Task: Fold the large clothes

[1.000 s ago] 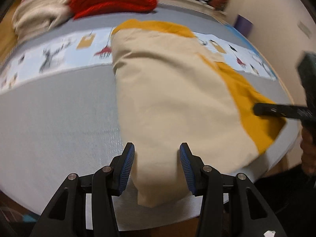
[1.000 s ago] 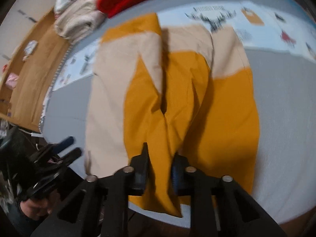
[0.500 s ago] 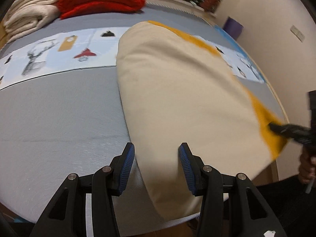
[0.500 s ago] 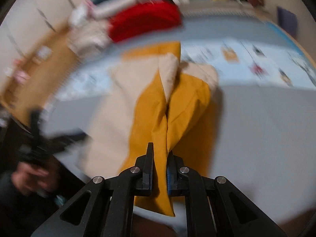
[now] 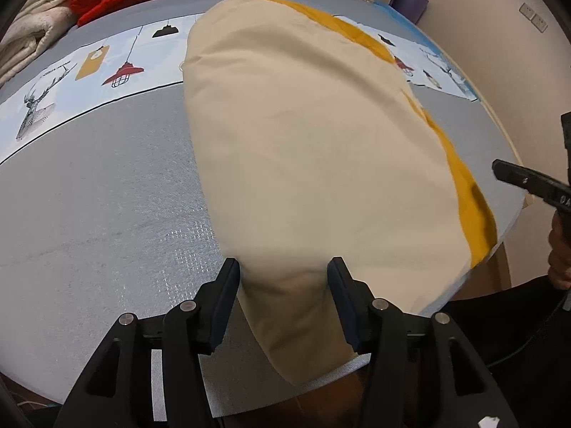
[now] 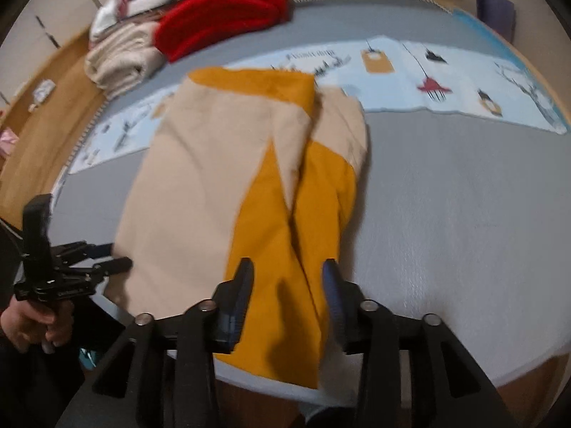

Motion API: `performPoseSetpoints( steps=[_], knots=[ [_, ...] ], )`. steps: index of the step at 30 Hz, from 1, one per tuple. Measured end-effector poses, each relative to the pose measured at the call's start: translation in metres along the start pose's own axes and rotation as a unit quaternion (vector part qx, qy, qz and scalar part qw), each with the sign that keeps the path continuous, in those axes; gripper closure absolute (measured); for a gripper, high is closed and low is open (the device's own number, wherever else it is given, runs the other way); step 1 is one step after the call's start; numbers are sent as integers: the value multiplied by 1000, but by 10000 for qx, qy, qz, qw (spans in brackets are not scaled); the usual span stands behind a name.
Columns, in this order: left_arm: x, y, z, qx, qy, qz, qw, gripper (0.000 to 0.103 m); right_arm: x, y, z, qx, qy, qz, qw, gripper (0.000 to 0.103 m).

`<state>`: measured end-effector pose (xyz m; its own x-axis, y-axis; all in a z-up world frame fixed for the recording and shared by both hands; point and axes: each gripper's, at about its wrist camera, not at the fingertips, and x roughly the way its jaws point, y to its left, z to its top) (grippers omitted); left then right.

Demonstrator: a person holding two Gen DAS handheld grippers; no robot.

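A large beige and mustard-yellow garment lies lengthwise on the grey table, its near end hanging over the front edge. My left gripper is open, its fingers either side of the beige near end. In the right wrist view the same garment shows beige on the left and yellow on the right. My right gripper is open around the yellow near end. The left gripper shows at the garment's left corner, and the right gripper's fingers at the right edge of the left wrist view.
A red blanket and folded cream blankets are stacked at the far left of the table. A light blue printed runner crosses the table beyond the garment. A wall stands to the right.
My right gripper was shut on the yellow cloth half a second ago and has opened, letting it lie on the table. The left gripper stayed open and moved closer over the beige end.
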<state>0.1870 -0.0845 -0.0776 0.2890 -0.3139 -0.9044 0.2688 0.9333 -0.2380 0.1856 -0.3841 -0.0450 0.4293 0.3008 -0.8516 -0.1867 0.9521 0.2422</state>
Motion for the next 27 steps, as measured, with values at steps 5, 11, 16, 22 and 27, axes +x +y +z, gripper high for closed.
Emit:
performPoseSetpoints(
  steps=[5,11,16,22,27],
  knots=[
    [-21,-8,6,478,64,79,9988,63,26,2,-11,-292,613,90,9977,60],
    [-41,-25,17,2179,215,4,9757,82,33,10,-18,-788,658,-120,9946,99],
    [-1,-12,3,2065,766,-572,9738,85,27,-12,-15,-247,588,-148,9979,99],
    [12,-18,2,2185,936,-265,9710,80,52,-10,-15,-439,1158,-551,9908,94],
    [-14,-5,22,1748,302,-510,9828,80,2,-35,22,546,-385,-226,9975,81]
  ],
)
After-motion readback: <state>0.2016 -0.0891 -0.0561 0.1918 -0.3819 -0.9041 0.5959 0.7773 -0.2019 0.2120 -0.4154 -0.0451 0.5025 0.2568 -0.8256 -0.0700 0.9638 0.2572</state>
